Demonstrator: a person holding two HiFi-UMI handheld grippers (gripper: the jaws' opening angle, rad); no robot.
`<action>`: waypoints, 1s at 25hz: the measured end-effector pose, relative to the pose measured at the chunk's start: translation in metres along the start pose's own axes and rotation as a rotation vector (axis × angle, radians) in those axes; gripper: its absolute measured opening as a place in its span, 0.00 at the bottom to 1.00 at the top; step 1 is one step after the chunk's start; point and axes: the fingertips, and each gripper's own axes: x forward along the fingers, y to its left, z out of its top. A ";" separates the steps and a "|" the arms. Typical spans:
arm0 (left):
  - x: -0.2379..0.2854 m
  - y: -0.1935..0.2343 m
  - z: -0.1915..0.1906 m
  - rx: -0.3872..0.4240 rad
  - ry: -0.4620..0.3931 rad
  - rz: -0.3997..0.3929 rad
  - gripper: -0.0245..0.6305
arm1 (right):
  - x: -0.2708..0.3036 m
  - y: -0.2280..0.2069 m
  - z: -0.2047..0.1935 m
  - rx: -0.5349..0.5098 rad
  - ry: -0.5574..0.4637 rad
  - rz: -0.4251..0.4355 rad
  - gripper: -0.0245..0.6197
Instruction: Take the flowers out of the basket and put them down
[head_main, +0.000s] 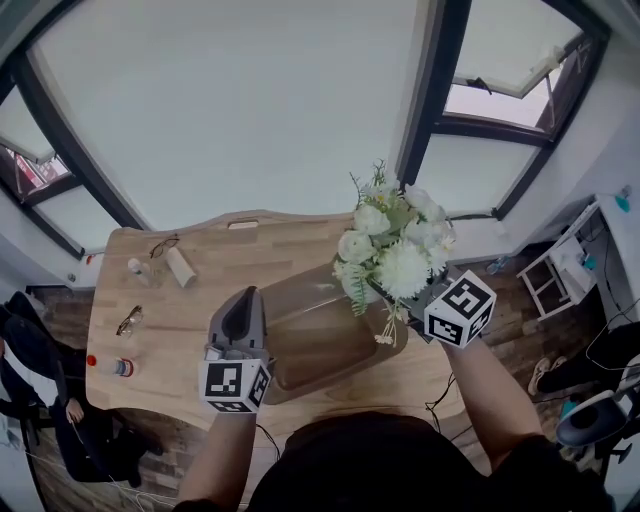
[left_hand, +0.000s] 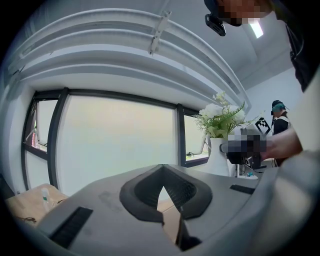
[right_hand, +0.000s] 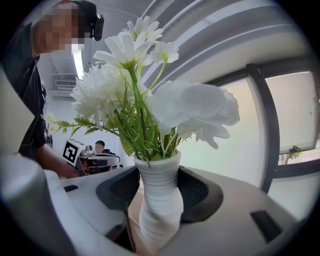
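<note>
White artificial flowers (head_main: 395, 245) stand in a ribbed white vase (right_hand: 160, 200). My right gripper (right_hand: 160, 192) is shut on the vase's neck, one pad on each side, and holds it upright in the air. In the head view that gripper (head_main: 410, 300) is at the right end of a translucent brown basket (head_main: 320, 345), with the blooms above the basket's far right corner. My left gripper (head_main: 243, 305) is at the basket's left end. Its jaws (left_hand: 167, 200) stand nearly together with a thin dark edge between them, seemingly the basket's wall. The left gripper view shows the flowers (left_hand: 220, 117) to the right.
The wooden table (head_main: 190, 300) lies below, with two pairs of glasses (head_main: 163, 245) (head_main: 128, 320), a small bottle (head_main: 118, 367) and a white block (head_main: 180, 265) on its left part. Large windows run behind. A rack (head_main: 560, 270) stands on the floor at right.
</note>
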 end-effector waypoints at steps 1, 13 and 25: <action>0.003 -0.001 0.000 0.000 -0.001 -0.004 0.04 | -0.003 -0.003 0.001 -0.002 -0.002 -0.011 0.44; 0.037 -0.054 0.008 0.011 0.000 -0.081 0.04 | -0.065 -0.044 -0.004 0.020 -0.014 -0.117 0.44; 0.067 -0.084 -0.008 0.007 0.023 -0.192 0.04 | -0.098 -0.065 -0.025 0.042 0.002 -0.227 0.44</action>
